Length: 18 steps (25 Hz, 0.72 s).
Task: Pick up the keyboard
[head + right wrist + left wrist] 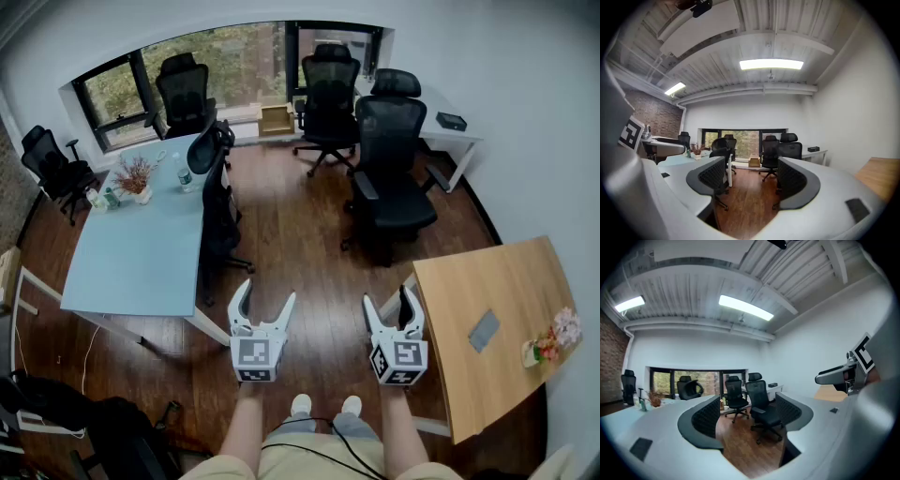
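- left hand-held gripper (267, 292) (749, 417): released, jaws wide apart, nothing between them. Only floor and chairs show through the gap. It is held roughly level in front of the person, marker cube facing up.
- right hand-held gripper (387, 300) (750, 177): also released, jaws spread wide and empty. It sits just beside the left one and apart from it, close to the corner of the wooden counter (497, 281).
- both are over bare wooden floor (291, 234), touching nothing. The person's white shoes (325, 405) are right below them.
- keyboard (484, 330): a small flat grey rectangle, lying slantwise on the wooden counter at the person's right. It is off to the right of the right hand-held gripper and not touched. It is too small to make out keys.
- flowers (555, 339): pink and white, on the same counter, near the keyboard toward the wall edge.
- black office chair (389, 178): ahead of the right hand-held gripper, well apart from it, with more black chairs behind it by the window.
- pale blue counter (141, 248): ahead on the left, with a plant (136, 176) and a bottle (185, 174) at its far end.
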Tool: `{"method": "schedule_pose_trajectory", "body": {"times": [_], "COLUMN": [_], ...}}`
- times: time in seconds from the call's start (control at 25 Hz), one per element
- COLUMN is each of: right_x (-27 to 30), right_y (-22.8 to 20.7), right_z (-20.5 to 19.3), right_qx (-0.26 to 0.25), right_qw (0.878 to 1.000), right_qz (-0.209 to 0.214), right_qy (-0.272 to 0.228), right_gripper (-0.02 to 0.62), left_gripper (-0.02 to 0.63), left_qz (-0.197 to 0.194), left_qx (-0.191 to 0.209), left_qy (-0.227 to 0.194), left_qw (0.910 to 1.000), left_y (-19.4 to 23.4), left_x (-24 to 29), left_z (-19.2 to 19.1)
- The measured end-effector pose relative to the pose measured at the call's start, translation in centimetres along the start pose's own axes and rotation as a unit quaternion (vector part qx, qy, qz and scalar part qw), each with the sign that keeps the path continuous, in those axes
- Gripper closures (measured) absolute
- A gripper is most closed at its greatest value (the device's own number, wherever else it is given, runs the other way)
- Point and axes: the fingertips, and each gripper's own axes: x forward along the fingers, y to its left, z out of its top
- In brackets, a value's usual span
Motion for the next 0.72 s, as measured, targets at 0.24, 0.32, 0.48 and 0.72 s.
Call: {"method": "schedule_pose_trajectory", "body": {"times": [0.24,0.32,0.48,0.72], "right_x": [-3.4,-6.8,-17.0,-41.4], "right_y": [-5.8,-9.1,-16.4,-26.9], "right_z": [-0.5,0.1,1.2,-1.6], "right_qx": [-0.004,-0.002,0.001,0.024], "right_qw": [0.997,0.993,0.977,0.917], "right_qz": [-0.069,-0.114,-0.208,-0.393], "right_qy": [-0.015,-0.026,-0.048,-0.063], "right_gripper": [0.232,0.232,0.232,0.232], "left_gripper": [0.245,0.245,0.245,0.245], "left_qz": [-0.102,-0.148,-0.232,-0.418], "left_qx": [0.006,0.010,0.015,0.016], "left_qy": [-0.020,-0.031,-0.059,-0.078], "left_qw": [0.9945,0.9885,0.9707,0.9049], "left_y": [-8.2,-12.6,-23.8,-48.5], "left_x": [4.6,5.7,6.3,-1.1], "left_z": [0.9,2.2,5.0,7.5]}}
